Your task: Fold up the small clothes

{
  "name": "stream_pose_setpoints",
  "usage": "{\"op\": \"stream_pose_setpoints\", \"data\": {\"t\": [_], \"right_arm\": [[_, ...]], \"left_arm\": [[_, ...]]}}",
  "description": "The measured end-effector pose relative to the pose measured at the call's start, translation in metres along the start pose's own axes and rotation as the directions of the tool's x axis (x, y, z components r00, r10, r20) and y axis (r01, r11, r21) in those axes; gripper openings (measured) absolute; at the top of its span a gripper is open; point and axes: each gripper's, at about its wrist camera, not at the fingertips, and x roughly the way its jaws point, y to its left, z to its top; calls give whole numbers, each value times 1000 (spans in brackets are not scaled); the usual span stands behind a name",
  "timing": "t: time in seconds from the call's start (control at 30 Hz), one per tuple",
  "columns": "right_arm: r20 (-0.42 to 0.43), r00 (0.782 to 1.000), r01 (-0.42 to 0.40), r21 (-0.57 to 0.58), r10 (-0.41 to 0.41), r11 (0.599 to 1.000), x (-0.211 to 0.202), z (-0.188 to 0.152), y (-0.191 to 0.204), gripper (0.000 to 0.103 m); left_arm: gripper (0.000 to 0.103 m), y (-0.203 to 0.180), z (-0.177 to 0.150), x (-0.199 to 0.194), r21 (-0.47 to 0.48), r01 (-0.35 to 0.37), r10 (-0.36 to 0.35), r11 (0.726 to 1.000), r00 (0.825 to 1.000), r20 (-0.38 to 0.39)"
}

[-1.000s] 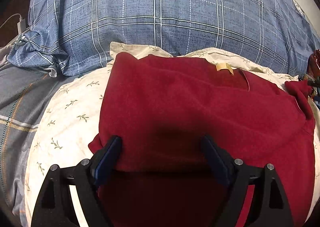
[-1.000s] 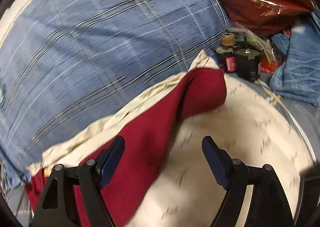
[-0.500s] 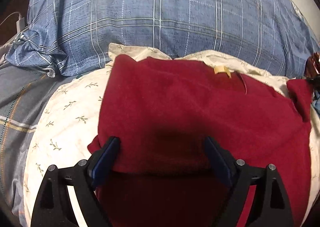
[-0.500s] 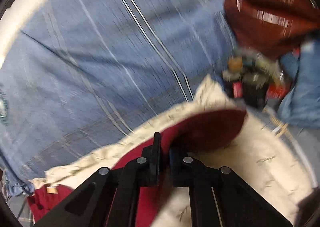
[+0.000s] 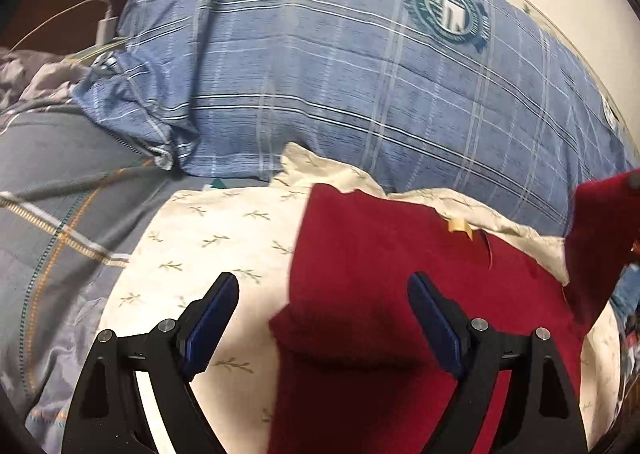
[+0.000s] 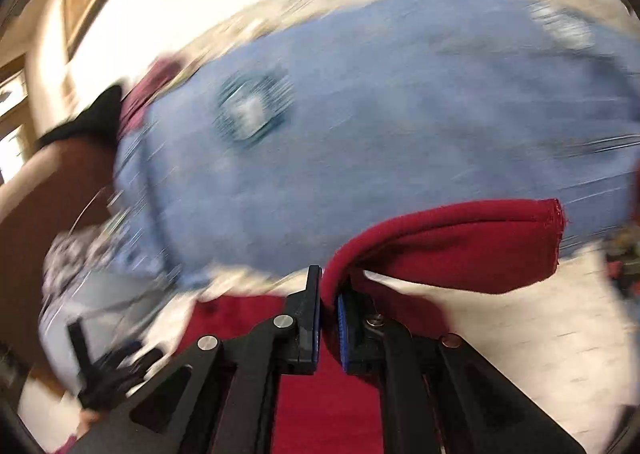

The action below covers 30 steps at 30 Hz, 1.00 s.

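Left wrist view: low over the bed, facing the blue pillow point(image 5: 360, 94), close above the red garment point(image 5: 380, 294). Right wrist view: nearer, tilted up, blurred, behind its claw point(image 6: 329, 306). Shared: pillow point(image 6: 400, 114), garment point(image 6: 460, 246), cream sheet point(image 5: 208, 230).

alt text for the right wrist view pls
The right tool is shut on a fold of a red garment, lifting its sleeve above a cream sheet. A blue plaid pillow fills the blurred background.
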Motion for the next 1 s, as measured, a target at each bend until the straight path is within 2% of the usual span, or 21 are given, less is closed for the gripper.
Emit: {"op": "stream_pose_setpoints", "data": {"t": [0.1, 0.17, 0.2, 0.23, 0.27, 0.37, 0.43, 0.5, 0.6, 0.7, 0.83, 0.9, 0.97, 1.0], "right_arm": [[-103, 994, -33, -52, 27, 998, 57, -33, 46, 8], [-202, 978, -58, -67, 43, 996, 99, -59, 69, 13], [-288, 957, -61, -67, 39, 996, 123, -77, 79, 24], [-349, 936, -66, -59, 42, 996, 135, -91, 84, 39], [-377, 925, -72, -47, 50, 996, 139, -100, 86, 41], [-340, 938, -97, -60, 71, 994, 120, -111, 85, 45], [-324, 943, -102, -58, 78, 993, 106, -109, 78, 57], [-292, 953, -94, -43, 77, 995, 94, -105, 70, 61], [-287, 956, -64, 11, 65, 998, 84, -102, 54, 63], [-271, 957, -79, 81, 98, 994, 71, -103, 38, 63], [-239, 970, -29, 56, 41, 998, 45, -109, 25, 63], [-210, 977, 31, 34, -23, 999, 23, -113, 12, 63], [-187, 980, 70, 42, -61, 997, 8, -117, 0, 63], [-182, 981, 83, 54, -72, 995, 1, -119, -8, 66]], "left_arm": [[86, 10, 3, 0, -34, -3, 3, 999, 1000, 3], [86, 12, 6, 4, -52, 2, -2, 999, 1000, -1], [86, 14, 7, 7, -59, 6, -6, 998, 1000, -5], [86, 15, 8, 9, -64, 7, -8, 998, 1000, -8], [86, 15, 9, 11, -65, 5, -6, 998, 1000, -12], [86, 14, 9, 15, -66, 2, -4, 998, 1000, -23], [86, 13, 11, 16, -68, 7, -9, 998, 1000, -23], [86, 12, 11, 18, -64, 11, -13, 998, 1000, -27], [86, 9, 9, 22, -50, 12, -14, 999, 999, -43], [86, 7, 8, 24, -47, 24, -26, 999, 999, -46], [84, 0, 9, 28, -34, 80, -81, 996, 996, -39], [75, -7, 7, 33, -10, 103, -103, 995, 993, -50], [59, -15, 6, 42, 23, 120, -118, 993, 990, -75], [56, -20, 5, 48, 38, 127, -123, 991, 988, -90]]}}
